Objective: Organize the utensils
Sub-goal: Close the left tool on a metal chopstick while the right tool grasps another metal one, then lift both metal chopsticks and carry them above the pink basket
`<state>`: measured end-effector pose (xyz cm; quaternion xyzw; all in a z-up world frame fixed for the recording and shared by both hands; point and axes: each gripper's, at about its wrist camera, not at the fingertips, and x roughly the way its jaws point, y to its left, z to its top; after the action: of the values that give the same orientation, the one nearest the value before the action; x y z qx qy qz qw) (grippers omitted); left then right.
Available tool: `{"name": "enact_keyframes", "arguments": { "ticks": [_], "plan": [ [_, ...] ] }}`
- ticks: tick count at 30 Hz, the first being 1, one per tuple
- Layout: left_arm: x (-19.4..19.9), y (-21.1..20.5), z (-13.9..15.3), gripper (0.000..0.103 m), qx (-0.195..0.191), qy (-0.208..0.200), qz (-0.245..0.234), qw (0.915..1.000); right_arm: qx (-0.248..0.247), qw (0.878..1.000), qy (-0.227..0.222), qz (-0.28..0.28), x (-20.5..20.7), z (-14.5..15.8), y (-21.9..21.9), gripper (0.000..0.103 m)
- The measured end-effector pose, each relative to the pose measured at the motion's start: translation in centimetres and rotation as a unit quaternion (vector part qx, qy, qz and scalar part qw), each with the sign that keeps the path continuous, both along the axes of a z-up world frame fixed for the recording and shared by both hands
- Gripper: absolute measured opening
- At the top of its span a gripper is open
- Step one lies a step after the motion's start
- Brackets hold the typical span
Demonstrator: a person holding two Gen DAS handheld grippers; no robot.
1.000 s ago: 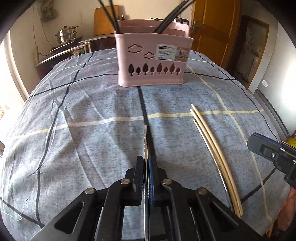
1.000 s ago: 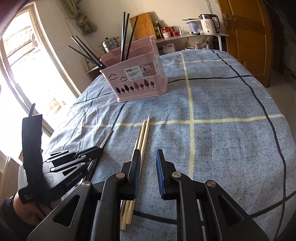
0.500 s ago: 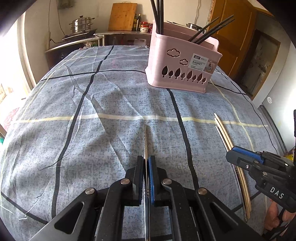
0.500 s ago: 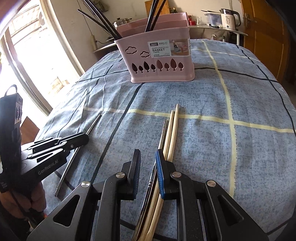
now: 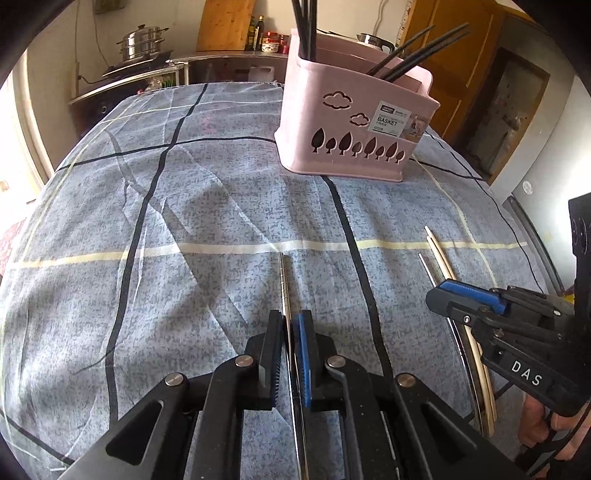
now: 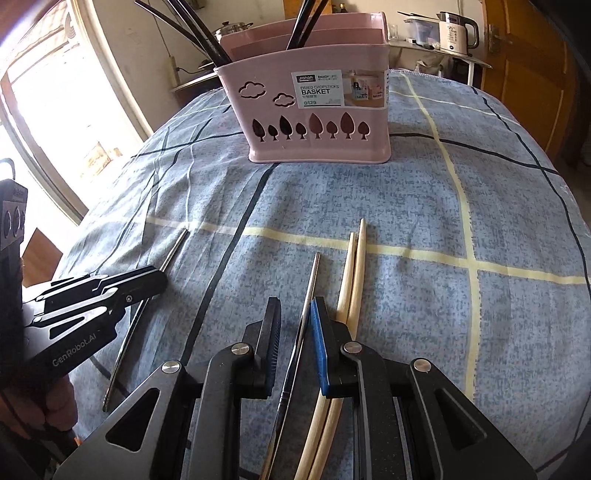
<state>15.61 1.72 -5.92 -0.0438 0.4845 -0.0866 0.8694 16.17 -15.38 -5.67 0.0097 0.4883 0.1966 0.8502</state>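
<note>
My left gripper (image 5: 290, 325) is shut on a metal chopstick (image 5: 283, 280) that lies along the blue cloth; it also shows in the right wrist view (image 6: 173, 251). My right gripper (image 6: 295, 314) is open, low over a second metal chopstick (image 6: 312, 280) that runs between its fingers. Two wooden chopsticks (image 6: 352, 273) lie just right of it, under the blue pad (image 6: 318, 332). A pink divided basket (image 6: 317, 110) stands at the far side of the table with several black chopsticks (image 6: 192, 26) in it. It also shows in the left wrist view (image 5: 354, 122).
The table carries a blue checked cloth (image 6: 461, 332). Behind it are a counter with a steel pot (image 5: 142, 40), a cutting board (image 5: 225, 22), a kettle (image 6: 456, 31) and a wooden door (image 6: 524, 55). A window (image 6: 62, 110) is at the left.
My right gripper has moved left and forward, so the metal chopstick now lies between its open fingers and the wooden pair sits at its right finger. The left gripper keeps its hold.
</note>
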Motion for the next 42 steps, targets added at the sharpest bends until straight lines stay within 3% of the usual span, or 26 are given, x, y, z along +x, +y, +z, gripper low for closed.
{"name": "enact_keyframes", "arguments": {
  "ticks": [11,19,27,42],
  "plan": [
    [2.4,-1.6,0.1,0.009,0.045,0.010,-0.039,0.9981,-0.008,1.000,0.013,-0.006,1.4,0.1,0.6,0.017],
    [3.5,-2.5,0.2,0.006,0.074,0.019,-0.051,0.9957,-0.017,1.000,0.019,-0.004,2.2,0.1,0.7,0.005],
    [3.6,-1.5,1.7,0.004,0.038,0.013,-0.032,0.9987,0.020,1.000,0.004,-0.005,2.0,1.9,-0.1,0.004],
    [3.2,0.4,11.9,0.004,-0.021,-0.101,-0.023,0.9944,0.072,0.993,-0.088,-0.019,2.4,10.1,-1.8,0.004]
  ]
}}
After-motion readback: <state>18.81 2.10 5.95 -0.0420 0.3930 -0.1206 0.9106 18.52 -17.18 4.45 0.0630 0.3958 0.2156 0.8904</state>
